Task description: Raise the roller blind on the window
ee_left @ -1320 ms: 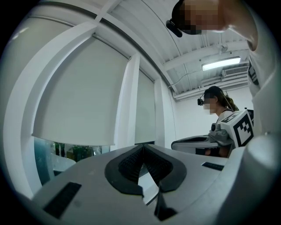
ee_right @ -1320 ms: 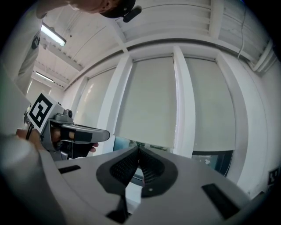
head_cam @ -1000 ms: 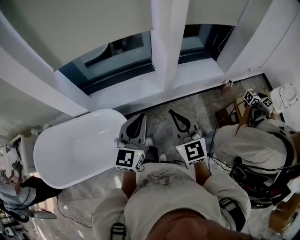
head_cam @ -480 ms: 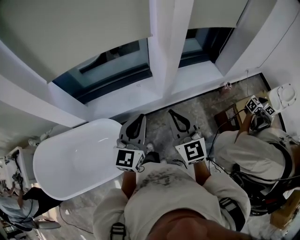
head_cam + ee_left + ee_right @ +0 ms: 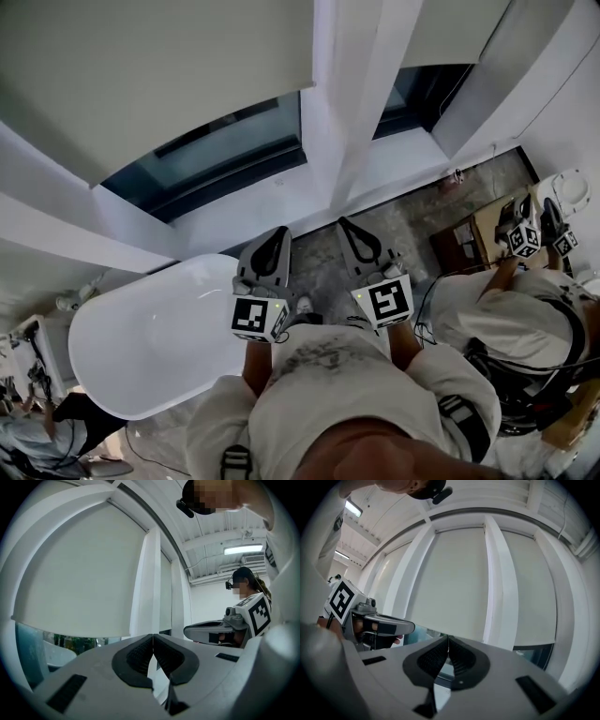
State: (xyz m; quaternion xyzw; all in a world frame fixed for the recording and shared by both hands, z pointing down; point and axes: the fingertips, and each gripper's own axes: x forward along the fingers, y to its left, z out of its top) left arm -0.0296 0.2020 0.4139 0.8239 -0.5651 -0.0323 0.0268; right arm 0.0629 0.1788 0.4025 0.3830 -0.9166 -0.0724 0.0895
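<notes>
L gripper is closed, ribbed black pads pressed tip to tip w/ nothing between them; the left gripper view shows the same at its jaws. R gripper is closed too, pads meeting at the tips and holding nothing. Both have matte grey shells and sit side by side out in front of me, each w/ a black-and-white marker cube at the back. The only container is the bathtub below-left: an oval, glossy white basin whose inside is smooth, bare white. The roller blind hangs ahead of the grippers, well apart from them. It is flat, cream, matte fabric w/ a straight bottom edge, covering most of the window, w/ a strip of dark glass below it. A square white post splits it from a second blind on the R. The white sill is smooth, and the floor is grey, veined, stone-like. On the R a second person in a light top holds marker-cubed grippers.
</notes>
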